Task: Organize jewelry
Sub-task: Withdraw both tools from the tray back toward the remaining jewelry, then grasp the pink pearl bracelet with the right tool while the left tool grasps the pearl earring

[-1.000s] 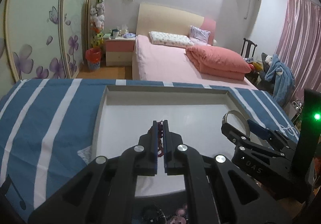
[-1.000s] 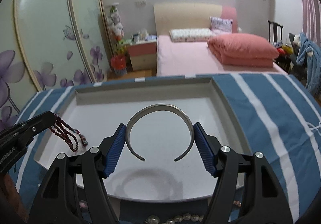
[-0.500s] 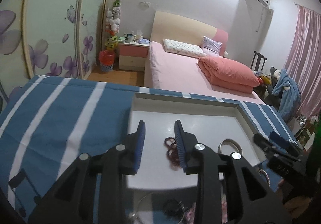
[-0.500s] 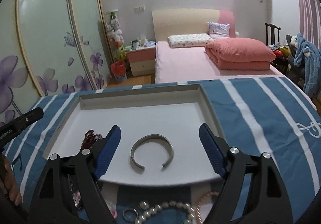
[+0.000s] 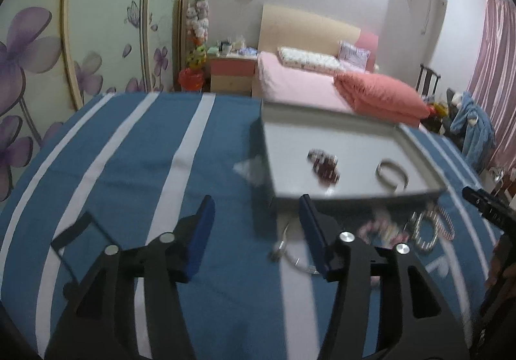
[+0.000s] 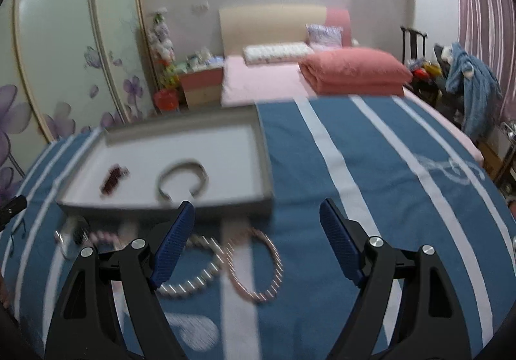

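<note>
left gripper (image 5: 256, 231) gaped wide, empty, lower centre | right gripper (image 6: 256, 237) wide, empty | tray (image 6: 266, 166) centre-left held dark bead bracelet (image 6: 113, 178) beside silver bangle (image 6: 182, 179) | pearl bracelet (image 6: 190, 266) and pink bead bracelet (image 6: 254, 266) touching on striped cloth (image 6: 371, 182), below tray, between the fingers

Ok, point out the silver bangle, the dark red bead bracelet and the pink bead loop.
silver bangle (image 6: 183, 178), right wrist view, on its curved band inside the tray.
dark red bead bracelet (image 6: 113, 179), right wrist view, middle of the bead bunch.
pink bead loop (image 6: 276, 258), right wrist view, on its right-hand beads.
</note>
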A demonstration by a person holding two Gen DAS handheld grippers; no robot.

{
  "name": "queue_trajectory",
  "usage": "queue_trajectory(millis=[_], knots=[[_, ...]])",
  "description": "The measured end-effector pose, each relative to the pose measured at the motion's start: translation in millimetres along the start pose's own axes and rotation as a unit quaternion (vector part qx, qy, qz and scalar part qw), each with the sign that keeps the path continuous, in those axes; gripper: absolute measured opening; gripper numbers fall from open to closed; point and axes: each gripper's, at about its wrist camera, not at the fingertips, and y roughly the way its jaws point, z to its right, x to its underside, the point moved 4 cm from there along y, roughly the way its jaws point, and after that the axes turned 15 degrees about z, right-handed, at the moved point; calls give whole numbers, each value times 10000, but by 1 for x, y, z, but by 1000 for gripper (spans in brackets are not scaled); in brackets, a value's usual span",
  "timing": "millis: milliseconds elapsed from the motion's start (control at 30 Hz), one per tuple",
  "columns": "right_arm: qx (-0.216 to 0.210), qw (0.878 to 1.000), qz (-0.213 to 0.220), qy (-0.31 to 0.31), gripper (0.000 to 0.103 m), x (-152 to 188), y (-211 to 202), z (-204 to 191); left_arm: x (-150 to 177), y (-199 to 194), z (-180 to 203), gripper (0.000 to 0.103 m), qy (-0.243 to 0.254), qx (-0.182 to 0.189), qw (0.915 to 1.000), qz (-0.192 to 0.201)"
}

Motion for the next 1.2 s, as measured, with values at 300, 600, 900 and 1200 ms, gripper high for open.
queue_trajectory(millis=[300,600,900,1200], knots=[[-10,9956,-853,-398,59,39,19,3,33,-2,3,59,229,63,9988,-419],[-123,9959,-881,-177,49,43,24,2,44,-1,10,59,376,118,9978,-537],[139,9953,-891,-341,26,45,35,5,43,5,6,58,422,-42,9975,-568],[113,9951,-884,-422,7,46,31,4,50,6,14,46,657,115,9956,-658]])
